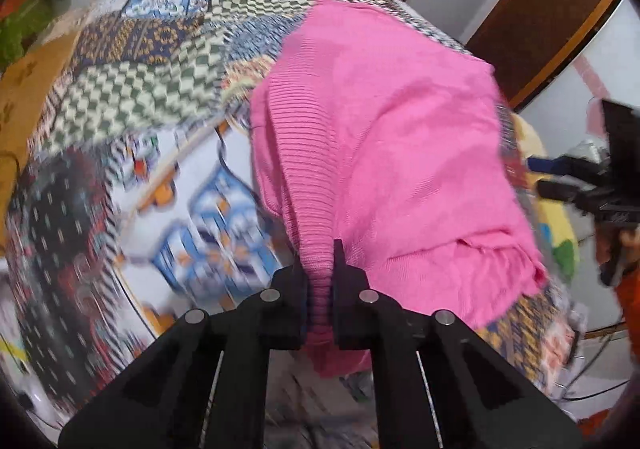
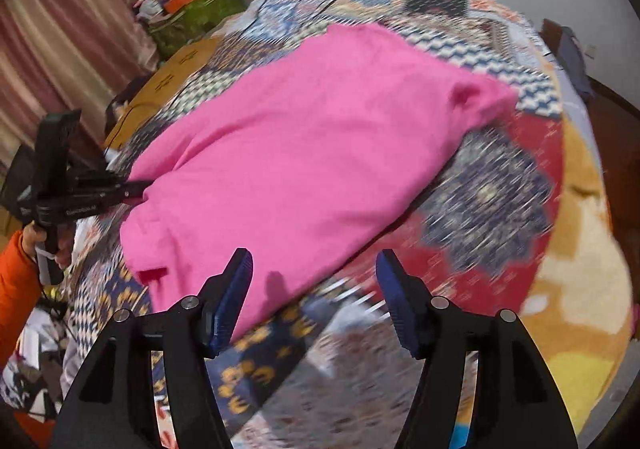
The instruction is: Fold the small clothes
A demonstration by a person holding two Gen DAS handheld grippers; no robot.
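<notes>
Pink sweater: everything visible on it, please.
The pink sweater is a fine knit with a ribbed band, lying mostly flat and partly folded on the patchwork bedspread. The left claw is shut on the ribbed edge. The right claw is open, gripping nothing, at its near edge.

- We find only one piece of writing: small white lettering along the black body of the left gripper (image 2: 136, 191), seen from the right wrist camera.
- We cannot make out its letters; they are too small and blurred.
- We read no other label, number or sign.
</notes>
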